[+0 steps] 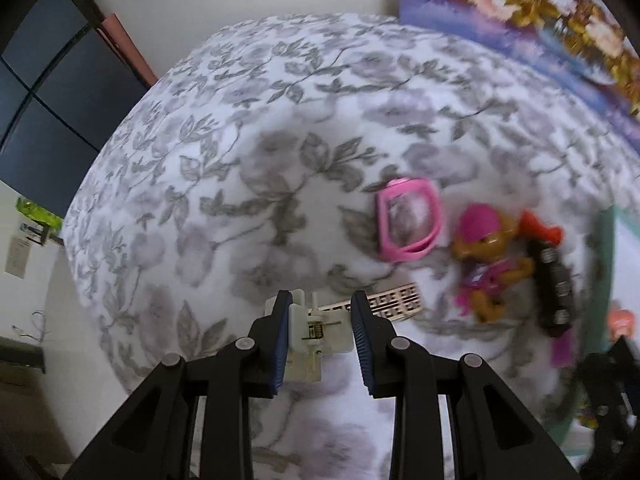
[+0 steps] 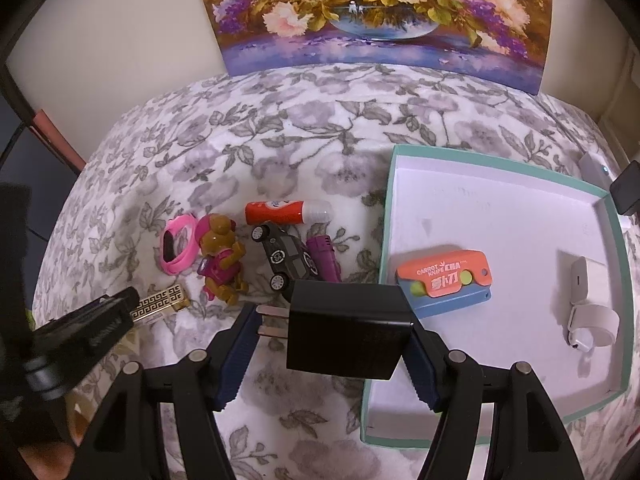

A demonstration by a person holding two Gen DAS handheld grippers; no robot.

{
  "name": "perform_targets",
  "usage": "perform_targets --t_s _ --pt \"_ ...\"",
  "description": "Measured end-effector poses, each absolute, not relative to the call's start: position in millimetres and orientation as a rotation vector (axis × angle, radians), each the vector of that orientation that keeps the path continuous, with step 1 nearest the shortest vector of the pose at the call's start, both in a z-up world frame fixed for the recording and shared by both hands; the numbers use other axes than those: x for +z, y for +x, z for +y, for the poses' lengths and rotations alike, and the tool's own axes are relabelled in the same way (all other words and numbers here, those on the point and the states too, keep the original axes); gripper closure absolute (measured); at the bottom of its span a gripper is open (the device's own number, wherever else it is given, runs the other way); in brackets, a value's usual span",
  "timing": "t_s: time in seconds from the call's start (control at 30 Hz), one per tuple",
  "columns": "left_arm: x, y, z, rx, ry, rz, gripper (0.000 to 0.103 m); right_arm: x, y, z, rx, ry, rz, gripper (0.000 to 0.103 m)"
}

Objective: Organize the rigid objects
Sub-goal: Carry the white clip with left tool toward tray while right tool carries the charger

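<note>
My right gripper (image 2: pixel 332 354) is shut on a black plug adapter (image 2: pixel 348 330), prongs pointing left, held above the bed at the left edge of a teal-rimmed white box (image 2: pixel 390 184). In the box lie an orange carrot knife (image 2: pixel 444 278) and a white device (image 2: pixel 588 308). My left gripper (image 1: pixel 320 344) has its fingers around a small white plastic part (image 1: pixel 316 336), touching the left finger, with a gap to the right one. The left gripper (image 2: pixel 80 328) also shows in the right wrist view.
On the flowered blanket (image 2: pixel 280 140) lie a pink watch (image 2: pixel 178 246), a brown dog figure (image 2: pixel 222 258), a grey toy car (image 2: pixel 286 258), an orange tube (image 2: pixel 286 212), a purple piece (image 2: pixel 324 258) and a gold patterned bar (image 2: pixel 160 302). A flower painting (image 2: pixel 380 12) leans on the back wall.
</note>
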State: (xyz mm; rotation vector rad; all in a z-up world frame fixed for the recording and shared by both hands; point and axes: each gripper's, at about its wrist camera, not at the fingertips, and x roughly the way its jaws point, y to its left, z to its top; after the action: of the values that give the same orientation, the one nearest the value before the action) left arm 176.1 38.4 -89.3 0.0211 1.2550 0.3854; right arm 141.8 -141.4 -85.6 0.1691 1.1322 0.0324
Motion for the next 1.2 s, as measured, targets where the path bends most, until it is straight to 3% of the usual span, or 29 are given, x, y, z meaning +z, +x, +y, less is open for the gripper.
perform_targets --t_s 0.23,0.7,1.2 --pt "-99 178 45 0.431 0.085 1.261 0.071 -89 141 -145 0.025 0.181 1.142 0.032" --pt "-60 176 37 0.556 0.269 1.071 0.071 -86 141 -145 0.023 0.183 1.136 0.032" --pt "-18 166 22 0.355 0.081 0.932 0.071 -72 140 -168 -0.010 0.252 1.090 0.032"
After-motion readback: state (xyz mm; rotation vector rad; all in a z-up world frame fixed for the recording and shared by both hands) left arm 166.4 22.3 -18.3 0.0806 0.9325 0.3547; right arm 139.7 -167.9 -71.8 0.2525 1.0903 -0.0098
